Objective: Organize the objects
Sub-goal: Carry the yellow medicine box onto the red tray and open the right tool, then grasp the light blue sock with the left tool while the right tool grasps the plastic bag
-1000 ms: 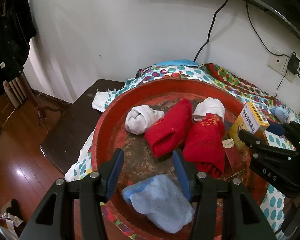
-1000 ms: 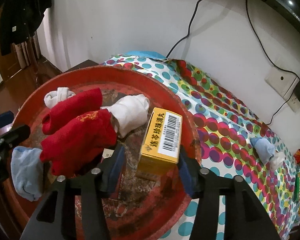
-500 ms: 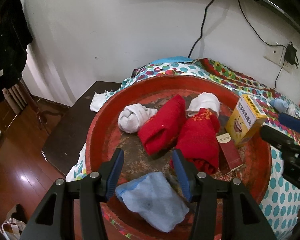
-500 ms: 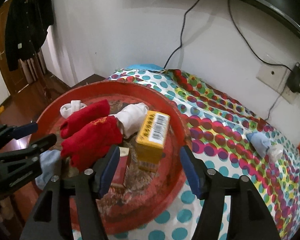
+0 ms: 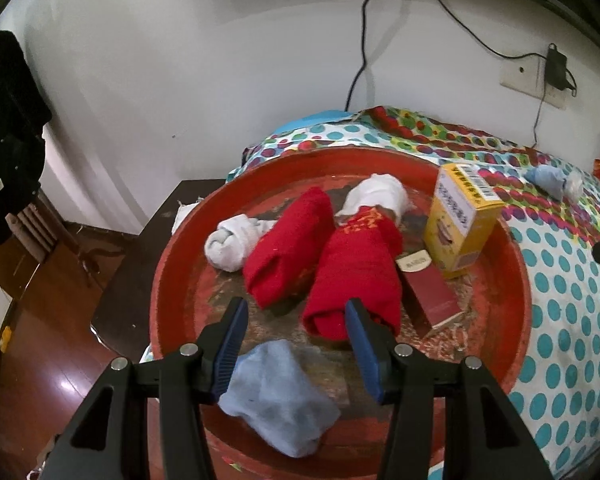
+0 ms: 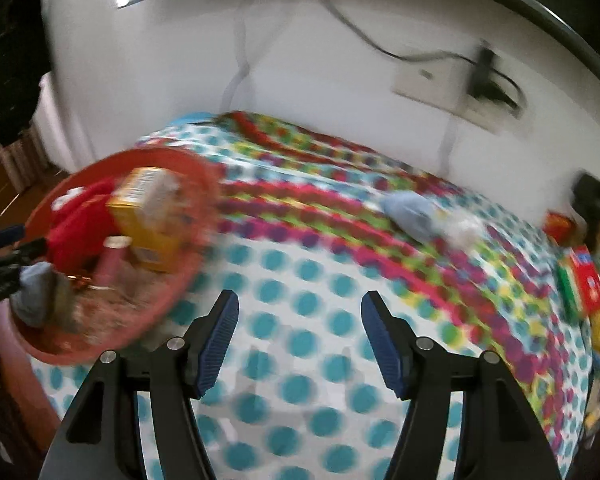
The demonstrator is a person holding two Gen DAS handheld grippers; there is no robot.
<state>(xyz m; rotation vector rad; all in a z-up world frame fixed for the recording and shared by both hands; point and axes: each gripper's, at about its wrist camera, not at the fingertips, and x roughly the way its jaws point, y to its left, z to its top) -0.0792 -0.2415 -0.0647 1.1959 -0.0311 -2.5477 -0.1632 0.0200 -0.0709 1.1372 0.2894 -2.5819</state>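
Note:
A round red tray (image 5: 168, 280) holds two red sock rolls (image 5: 288, 248), two white sock rolls (image 5: 232, 240), a light blue sock (image 5: 280, 396), an upright yellow box (image 5: 460, 216) and a flat dark red box (image 5: 432, 292). My left gripper (image 5: 294, 318) is open and empty above the tray's near side. My right gripper (image 6: 298, 312) is open and empty over the polka-dot cloth (image 6: 320, 360), right of the tray (image 6: 188, 276). A blue and white sock bundle (image 6: 424, 216) lies on the cloth beyond it; it also shows in the left wrist view (image 5: 552, 180).
The table carries a dotted cloth (image 5: 572, 320) against a white wall with a socket (image 5: 536, 80) and cables. Red and green boxes (image 6: 584, 284) lie at the cloth's right edge. A dark low stand (image 5: 140, 256) and wooden floor (image 5: 40, 360) are at left.
My right gripper has let go of the yellow box, pulled back and swung right off the tray over the cloth. My left gripper has drawn back a little; the box stands in the tray.

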